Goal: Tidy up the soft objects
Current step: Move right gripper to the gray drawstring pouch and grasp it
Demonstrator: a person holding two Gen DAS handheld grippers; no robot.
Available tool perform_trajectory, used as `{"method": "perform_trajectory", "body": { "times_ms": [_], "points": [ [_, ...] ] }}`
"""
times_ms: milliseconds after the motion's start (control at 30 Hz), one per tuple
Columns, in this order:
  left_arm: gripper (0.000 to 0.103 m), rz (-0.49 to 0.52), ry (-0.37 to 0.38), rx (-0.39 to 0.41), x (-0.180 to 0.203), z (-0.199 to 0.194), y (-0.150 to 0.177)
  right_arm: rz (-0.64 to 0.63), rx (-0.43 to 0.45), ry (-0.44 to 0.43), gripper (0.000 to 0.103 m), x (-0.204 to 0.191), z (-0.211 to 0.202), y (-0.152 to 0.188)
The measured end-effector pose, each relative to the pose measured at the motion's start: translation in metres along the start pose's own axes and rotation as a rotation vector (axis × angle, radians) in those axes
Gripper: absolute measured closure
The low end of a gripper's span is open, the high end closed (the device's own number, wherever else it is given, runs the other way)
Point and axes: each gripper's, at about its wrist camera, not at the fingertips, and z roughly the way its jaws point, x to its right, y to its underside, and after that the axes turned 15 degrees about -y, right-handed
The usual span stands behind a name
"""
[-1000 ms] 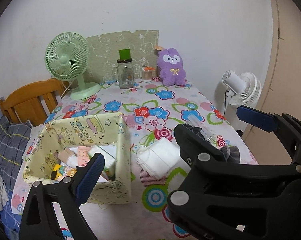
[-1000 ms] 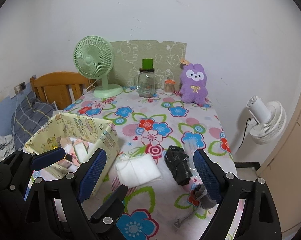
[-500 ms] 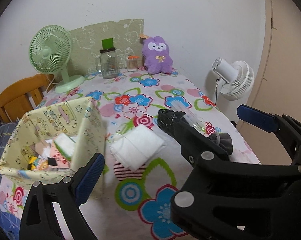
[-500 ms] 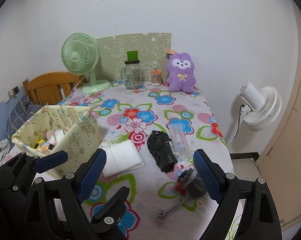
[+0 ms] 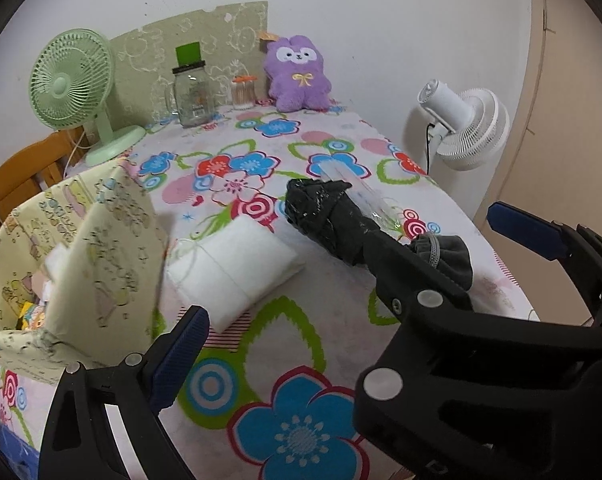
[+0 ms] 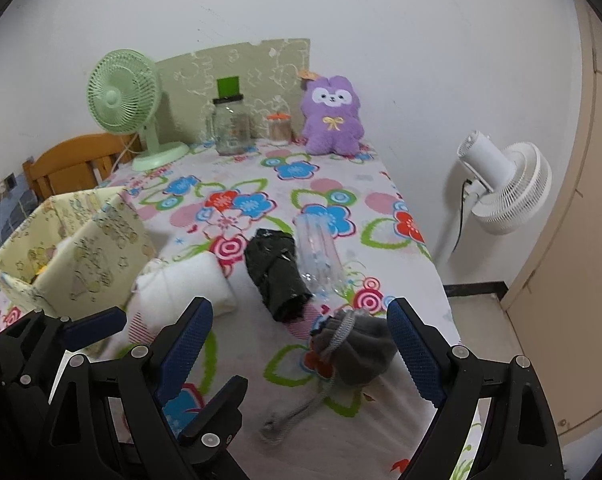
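Observation:
On the flowered tablecloth [image 6: 261, 360] lie a white folded pad [image 5: 233, 264] [image 6: 185, 284], a black crumpled bundle [image 5: 325, 216] [image 6: 277, 276], a clear plastic wrapper [image 6: 317, 252] and a grey drawstring pouch [image 6: 357, 348] [image 5: 449, 256]. A yellow patterned box [image 5: 101, 248] [image 6: 81, 248] with small items inside stands at the left. A purple plush rabbit [image 5: 297, 74] [image 6: 333, 116] sits at the back by the wall. My right gripper [image 6: 299, 320] is open and empty, hovering just short of the pouch. My left gripper [image 5: 289, 344] is open and empty too, close beside the right one, near the pad.
A green desk fan [image 6: 121, 96], a glass jar [image 6: 231, 124] and a small orange-lidded jar [image 6: 279, 126] line the back of the table. A white floor fan [image 6: 505, 184] stands off the right edge. A wooden chair [image 6: 73, 164] is behind the box.
Both grippers have come down and closer to the table, so the pad, bundle and pouch look larger and nearer. Nothing on the table has moved, and both grippers stay open.

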Motion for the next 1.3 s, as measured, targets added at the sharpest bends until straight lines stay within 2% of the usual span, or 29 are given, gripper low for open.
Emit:
{"method": "perform_trajectory", "body": {
  "times_ms": [467, 800, 833, 867, 933, 1300],
  "points": [
    [0.005, 0.031, 0.002, -0.07, 0.02, 0.031, 0.0, 0.067, -0.075, 0.055, 0.012, 0.037, 0.028, 0.012],
    [0.005, 0.057, -0.005, -0.089, 0.026, 0.045, 0.001, 0.112, -0.132, 0.027, 0.013, 0.05, 0.045, 0.019],
    [0.005, 0.058, -0.006, -0.091, 0.026, 0.046, 0.002, 0.117, -0.139, 0.022, 0.016, 0.051, 0.046, 0.02],
    [0.005, 0.058, -0.007, -0.092, 0.026, 0.046, 0.002, 0.123, -0.145, 0.017, 0.025, 0.051, 0.048, 0.02],
    [0.005, 0.057, -0.006, -0.092, 0.025, 0.046, 0.002, 0.144, -0.168, 0.008, 0.035, 0.053, 0.051, 0.021],
    [0.006, 0.014, -0.007, -0.041, 0.014, 0.03, -0.004, 0.103, -0.115, 0.021, 0.039, 0.039, 0.032, 0.008]
  ]
}}
